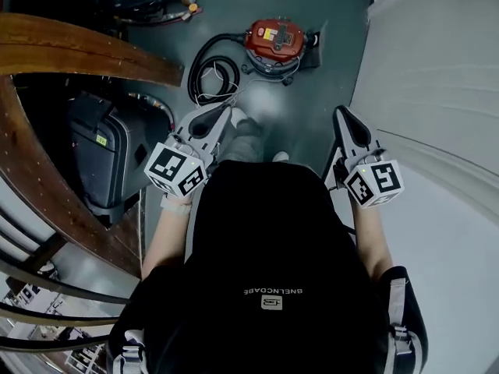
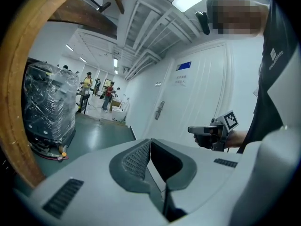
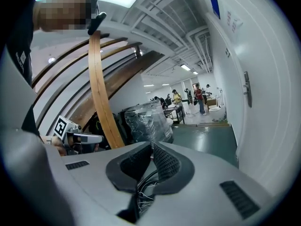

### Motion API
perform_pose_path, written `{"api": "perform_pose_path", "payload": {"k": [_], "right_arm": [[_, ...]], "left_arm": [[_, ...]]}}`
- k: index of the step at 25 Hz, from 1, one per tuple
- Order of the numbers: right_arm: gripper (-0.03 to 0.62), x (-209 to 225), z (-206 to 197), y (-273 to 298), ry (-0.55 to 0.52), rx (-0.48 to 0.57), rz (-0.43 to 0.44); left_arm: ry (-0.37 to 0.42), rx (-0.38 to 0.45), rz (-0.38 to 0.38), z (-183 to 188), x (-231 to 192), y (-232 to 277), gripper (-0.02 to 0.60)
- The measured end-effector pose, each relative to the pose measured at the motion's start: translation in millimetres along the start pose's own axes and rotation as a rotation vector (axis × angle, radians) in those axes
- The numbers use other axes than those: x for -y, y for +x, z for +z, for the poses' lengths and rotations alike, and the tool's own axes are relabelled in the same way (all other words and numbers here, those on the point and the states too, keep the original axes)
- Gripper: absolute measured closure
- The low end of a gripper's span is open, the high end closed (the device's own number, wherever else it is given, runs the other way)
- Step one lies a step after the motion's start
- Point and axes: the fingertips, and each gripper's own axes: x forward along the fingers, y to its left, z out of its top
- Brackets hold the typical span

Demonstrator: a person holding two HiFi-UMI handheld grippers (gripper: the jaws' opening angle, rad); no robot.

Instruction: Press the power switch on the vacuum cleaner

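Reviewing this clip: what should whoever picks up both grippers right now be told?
Left gripper: fingers together, holding nothing, raised in front of the body.
Right gripper: fingers together, also empty and raised.
Vacuum cleaner: red, on the floor ahead, its hose coiled beside it; neither gripper touches it.
Done: nothing yet.
Left: bring one gripper down to the vacuum cleaner and press its power switch, which cannot be picked out from here.

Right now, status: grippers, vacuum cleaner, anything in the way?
Left gripper, right gripper: both shut, empty. Red canister vacuum cleaner on the dark green floor ahead, untouched. Coiled black hose beside it, not blocking.
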Motion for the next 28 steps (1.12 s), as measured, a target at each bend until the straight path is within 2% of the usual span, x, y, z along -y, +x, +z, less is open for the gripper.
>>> {"api": "perform_pose_path", "payload": {"k": [7,13,20,28], "right_arm": [[0.559,-15,38,123,-0.043,-0.022,0.023],[0.559,-26,56,203,-0.124,-0.108,0.052],[0.559,-25,52,275,-0.199,-0.233,0.108],[0.559,-2,25,360,-0.291,-0.4,0.211]], "left_arm": [[-0.012,0.026,0.015,41,-95,-6,0.566],[-0.071,0.078,0.097,56,-155,-33,0.566],[-0.132,0.092,0.206,54,-192,-57,0.566],[-0.211,0.11,0.388,49,-221,-64,0.566]]}}
